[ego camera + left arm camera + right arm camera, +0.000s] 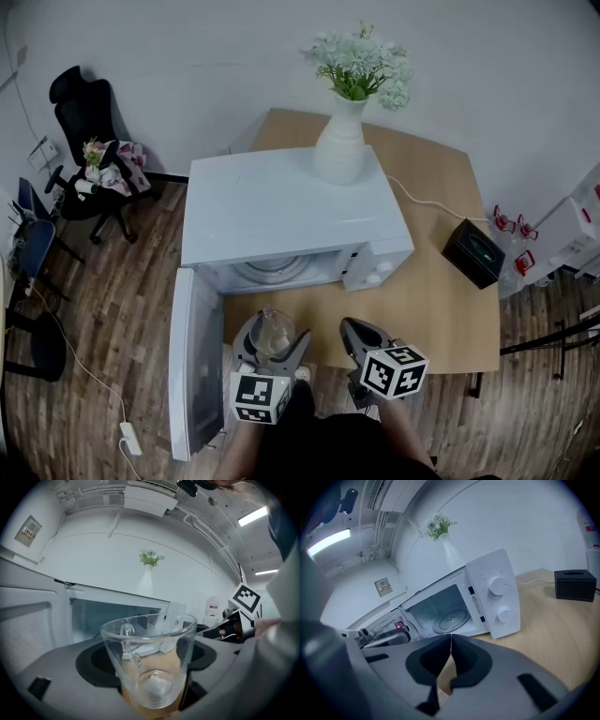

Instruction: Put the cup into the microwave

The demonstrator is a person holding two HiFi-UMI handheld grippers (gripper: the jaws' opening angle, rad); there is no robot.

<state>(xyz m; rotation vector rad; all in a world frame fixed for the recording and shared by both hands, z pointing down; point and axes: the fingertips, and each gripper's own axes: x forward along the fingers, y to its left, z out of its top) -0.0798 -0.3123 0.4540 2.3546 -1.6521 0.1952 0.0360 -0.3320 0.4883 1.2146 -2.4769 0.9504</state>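
Note:
A clear glass cup (273, 332) with a handle is held upright in my left gripper (272, 345), whose jaws press on its sides; in the left gripper view the cup (151, 660) fills the space between the pads. The white microwave (281, 211) stands on the wooden table with its door (194, 361) swung wide open to the left and its glass turntable (272, 270) showing. My right gripper (361, 340) hovers beside the left one, right of the cup, shut with nothing in it. In the right gripper view the jaw tips (450, 641) meet and the microwave cavity (445, 613) lies ahead.
A white vase of flowers (342, 141) stands on top of the microwave. A black box (473, 251) sits at the table's right edge, with a white cable (422, 200) running to it. A black office chair (89, 150) stands on the wooden floor at the left.

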